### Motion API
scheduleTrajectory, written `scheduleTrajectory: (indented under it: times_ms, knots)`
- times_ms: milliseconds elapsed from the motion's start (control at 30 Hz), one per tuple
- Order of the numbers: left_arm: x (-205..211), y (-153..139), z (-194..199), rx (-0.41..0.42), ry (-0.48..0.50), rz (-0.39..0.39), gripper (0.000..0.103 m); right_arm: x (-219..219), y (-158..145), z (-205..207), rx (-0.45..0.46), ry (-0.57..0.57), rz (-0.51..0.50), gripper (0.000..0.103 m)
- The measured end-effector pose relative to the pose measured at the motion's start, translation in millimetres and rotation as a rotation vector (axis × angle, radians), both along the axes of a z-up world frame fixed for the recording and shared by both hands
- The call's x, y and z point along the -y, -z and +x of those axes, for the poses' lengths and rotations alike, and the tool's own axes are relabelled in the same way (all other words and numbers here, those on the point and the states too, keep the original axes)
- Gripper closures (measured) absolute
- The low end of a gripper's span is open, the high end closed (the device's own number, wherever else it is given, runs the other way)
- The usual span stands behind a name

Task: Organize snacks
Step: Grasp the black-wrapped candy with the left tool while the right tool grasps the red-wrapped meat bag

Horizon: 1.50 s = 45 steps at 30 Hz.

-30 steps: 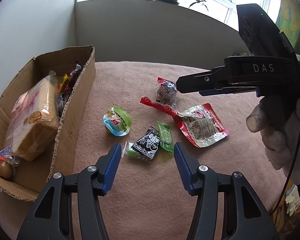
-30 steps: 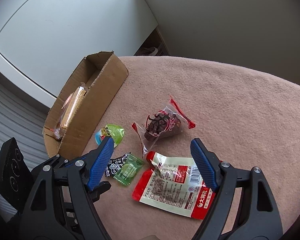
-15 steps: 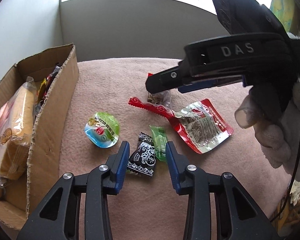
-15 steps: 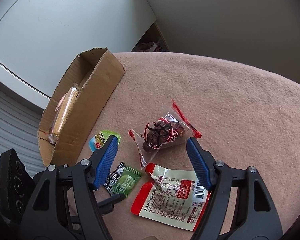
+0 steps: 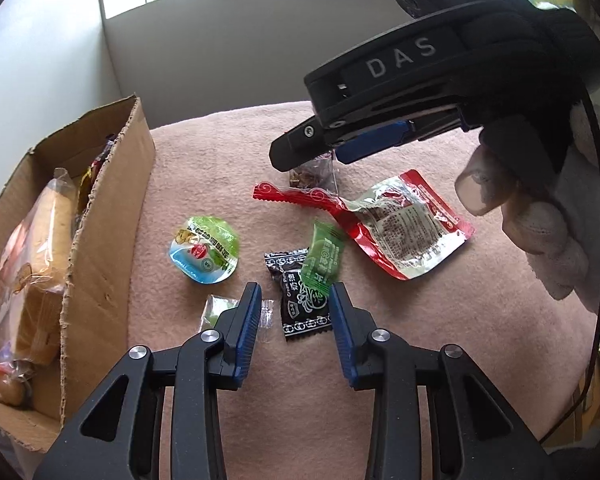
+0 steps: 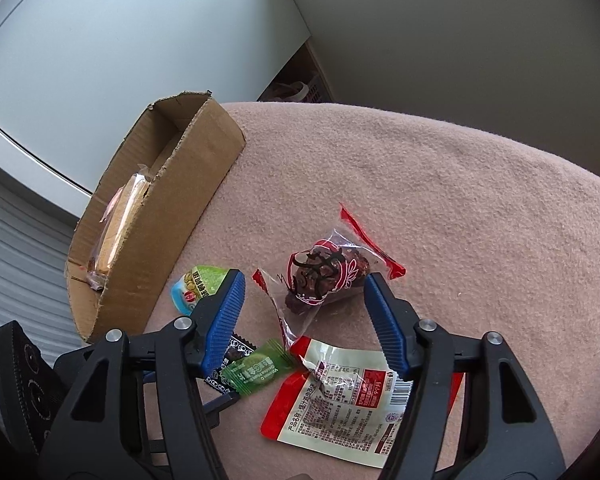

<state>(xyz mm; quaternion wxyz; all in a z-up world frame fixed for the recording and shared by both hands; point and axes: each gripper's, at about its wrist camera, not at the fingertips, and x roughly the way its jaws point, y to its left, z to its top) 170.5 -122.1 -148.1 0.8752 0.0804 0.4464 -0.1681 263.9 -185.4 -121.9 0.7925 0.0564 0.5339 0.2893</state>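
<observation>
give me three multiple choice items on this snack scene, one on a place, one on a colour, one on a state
1. Where is the wrapped loaf of bread?
A. inside the brown cardboard box
B. on the pink cloth beside the black candy wrapper
C. between the right gripper's fingers

2. What colour is the small candy packet lying partly over the black candy wrapper?
A. yellow
B. green
C. white

3. How does the left gripper stand?
A. clamped on the round jelly cup
C. holding the large red and silver pouch
B. jaws either side of the black wrapper, not pressing it

Key: 1 A, the loaf lies within the box walls. 2 B, its wrapper is green in both views. 3 B, gaps show between both blue pads and the wrapper.
</observation>
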Motion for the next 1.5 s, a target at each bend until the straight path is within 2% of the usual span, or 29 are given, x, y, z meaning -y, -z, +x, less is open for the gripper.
scheduleTrajectory:
  times_ms: [100,200,267,500,567,600,833,1000,1100,1200,1333,1500]
  knots:
    - [-2.5,2.2,-6.4,0.016,-0.014,0.045,0.070,-2.3,1.1,0.7,0.000,0.007,-0.007,0.038]
    - [-8.8,2.1,0.2,0.004,-0.047,0.026,0.070,-3.3,1.4,1.0,0.001,0.008,-0.010,0.038]
    - [-8.8,-0.5,4.1,0.004,-0.036,0.004,0.070,-3.1,0.1,0.5,0.003,0.008,-0.013,0.038]
    - [2.0,5.8,8.1,-0.004,-0.004,0.019,0.070,-7.0,-0.7,1.8,0.016,0.011,-0.037,0.038]
    - [-2.7,7.8,11.3,-0.015,-0.016,0.005,0.071,-7.8,0.2,2.2,0.014,0.017,-0.046,0.045]
    - [-6.2,8.1,14.4,-0.017,-0.030,0.004,0.077,-7.9,0.9,2.6,0.011,0.019,-0.052,0.047]
    - [-9.3,5.6,21.2,-0.016,-0.052,0.002,0.077,-9.8,3.0,7.5,0.003,0.028,-0.054,0.048]
    - [3.5,6.4,22.6,-0.018,-0.048,0.004,0.077,-21.5,7.5,12.3,0.008,0.019,-0.118,0.048]
    - [-4.1,3.3,15.8,-0.027,-0.051,-0.016,0.077,-25.8,10.1,16.5,0.007,0.019,-0.151,0.048]
    - [-12.6,2.4,12.2,-0.031,-0.064,-0.025,0.077,-26.8,10.6,16.7,0.019,0.011,-0.166,0.054]
    - [-24.5,-0.2,8.8,-0.038,-0.086,-0.058,0.078,-17.1,9.2,14.6,0.006,0.024,-0.119,0.066]
    - [-34.2,-7.5,4.7,-0.030,-0.099,-0.111,0.078,-11.5,5.8,6.5,0.017,0.026,-0.115,0.068]
